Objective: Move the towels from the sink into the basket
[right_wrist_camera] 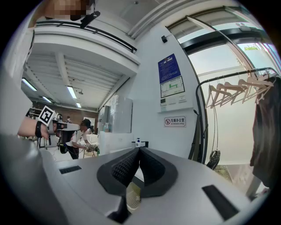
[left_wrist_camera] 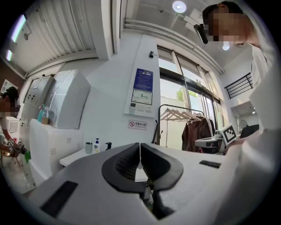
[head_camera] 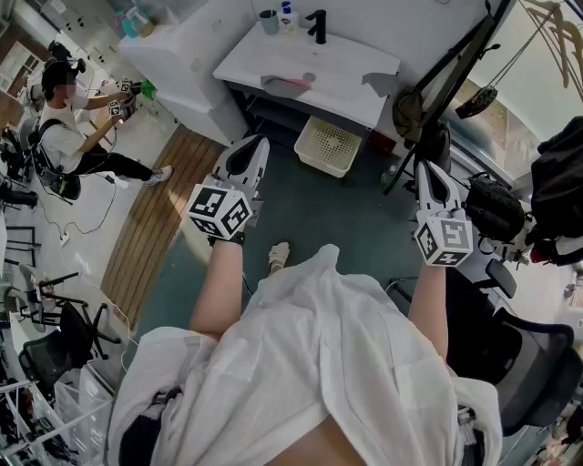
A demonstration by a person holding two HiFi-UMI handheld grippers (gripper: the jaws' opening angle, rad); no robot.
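The white sink counter (head_camera: 339, 62) stands ahead of me against the wall. On it lies a pink towel (head_camera: 293, 82) beside a grey one (head_camera: 271, 84), and another grey towel (head_camera: 380, 84) sits at the right end. A cream basket (head_camera: 329, 146) rests on the floor under the counter, and it also peeks below my right jaws as the basket (right_wrist_camera: 131, 196). My left gripper (head_camera: 259, 142) and right gripper (head_camera: 424, 167) are raised in front of me, well short of the counter. Both are shut and hold nothing, as the left gripper (left_wrist_camera: 140, 154) and right gripper (right_wrist_camera: 139, 152) views confirm.
A faucet (head_camera: 317, 25), a cup (head_camera: 269, 20) and a soap bottle (head_camera: 288, 16) stand at the counter's back. A black stand (head_camera: 448, 68) leans at the right. An office chair (head_camera: 536, 364) and a bag (head_camera: 493, 206) are to my right. Another person (head_camera: 66, 132) works at the far left.
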